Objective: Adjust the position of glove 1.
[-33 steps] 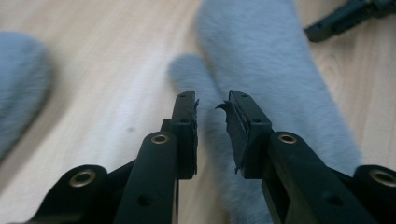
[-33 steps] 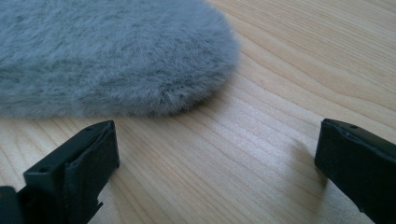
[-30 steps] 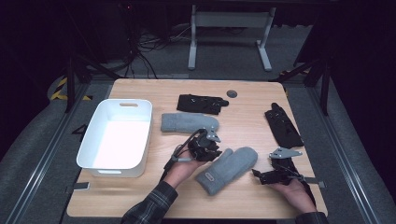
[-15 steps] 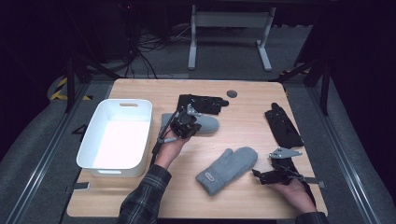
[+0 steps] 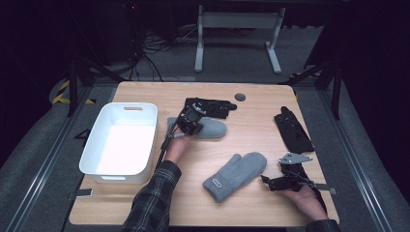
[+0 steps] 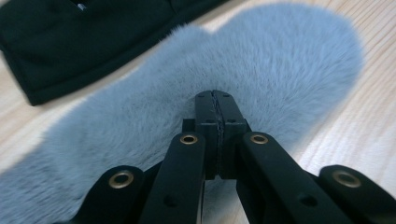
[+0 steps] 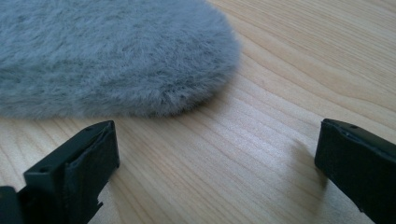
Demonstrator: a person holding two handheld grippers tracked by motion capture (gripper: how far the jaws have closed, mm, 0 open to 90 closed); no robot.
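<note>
Two grey mittens are on the wooden table (image 5: 251, 121) right now, and each gripper is at one of them. Up the middle, the left gripper (image 5: 189, 122) sits over the far grey mitten (image 5: 208, 128), which lies flat just beside the white tub (image 5: 92, 159) and right below a black glove (image 5: 212, 107). From the left gripper view, the jaws are pressed together tip to tip above the fur of the far grey mitten (image 6: 233, 70), with nothing visibly caught between them; whether the tips touch the fur I can't tell. That black glove (image 6: 70, 42) shows at the upper left there, close against the mitten's edge.

Over on the right, the right gripper (image 5: 270, 181) rests low at the near edge, the hand (image 5: 304, 200) behind it. Its jaws stand wide apart in the right gripper view, bare wood between them, and the near grey mitten (image 7: 107, 56) lies just ahead, not touched. From above, that near grey mitten (image 5: 237, 175) lies at a slant, thumb pointing up the table, cuff toward the person.

Another black glove (image 5: 292, 131) lies near the right edge, well apart from both mittens.
</note>
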